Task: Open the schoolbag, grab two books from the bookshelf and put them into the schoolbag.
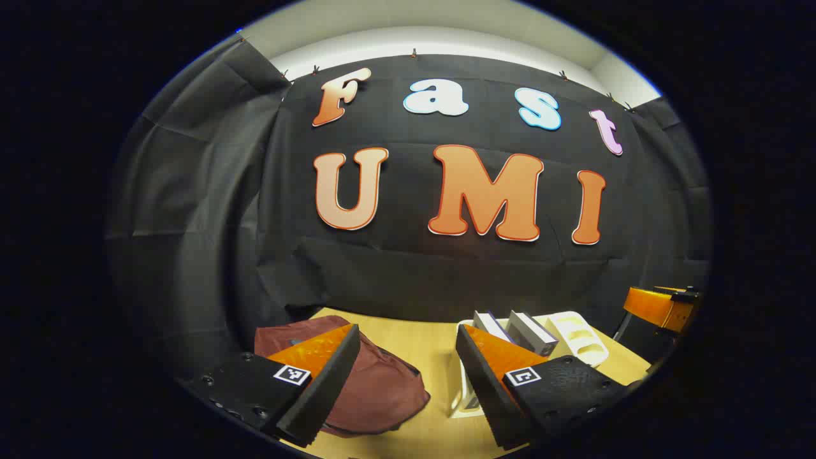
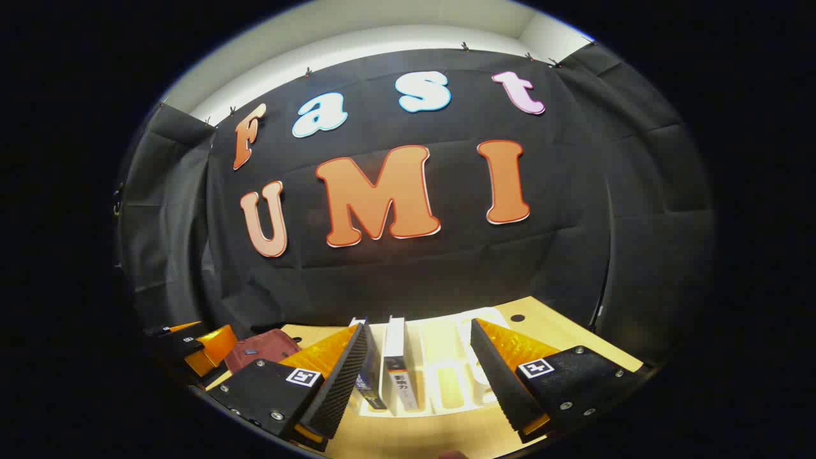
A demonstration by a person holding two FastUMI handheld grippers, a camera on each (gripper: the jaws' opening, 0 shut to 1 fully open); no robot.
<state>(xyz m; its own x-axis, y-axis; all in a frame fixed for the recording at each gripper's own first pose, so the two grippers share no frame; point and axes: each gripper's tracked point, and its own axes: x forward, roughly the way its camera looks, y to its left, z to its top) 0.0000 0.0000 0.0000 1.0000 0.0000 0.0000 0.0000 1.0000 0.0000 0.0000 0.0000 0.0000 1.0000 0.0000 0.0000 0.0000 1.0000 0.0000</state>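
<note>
Wide wooden table (image 1: 421,347) spread across the booth, and both grippers hang above its near edge with nothing in them.

Biggest item on it: the schoolbag (image 1: 382,389), dark red, slumped flat on the left half of the table. In the left gripper view it lies straight ahead and below the left gripper (image 1: 408,382), partly tucked behind that gripper's left finger. Whether the zip is open or closed, I can't tell from this angle; the bag looks collapsed and likely closed.

Next down in size, the white bookshelf (image 2: 446,376), a slotted rack on the right half of the table. It sits dead ahead of the right gripper (image 2: 417,376), right between the spread fingers.

Then the two books (image 2: 401,366) standing upright in the rack's left slots, spines facing the camera, long axis vertical, leaning a touch left. In the left gripper view those same books (image 1: 516,331) peek over that gripper's right finger.

Jaws: left ones released and wide apart, right ones equally spread, gripping nothing.

So the split reads clearly: left hand nearer the bag, right hand nearer the books. I'd judge the bag opening comes first, and the left gripper needs to drop forward and down to reach it.
</note>
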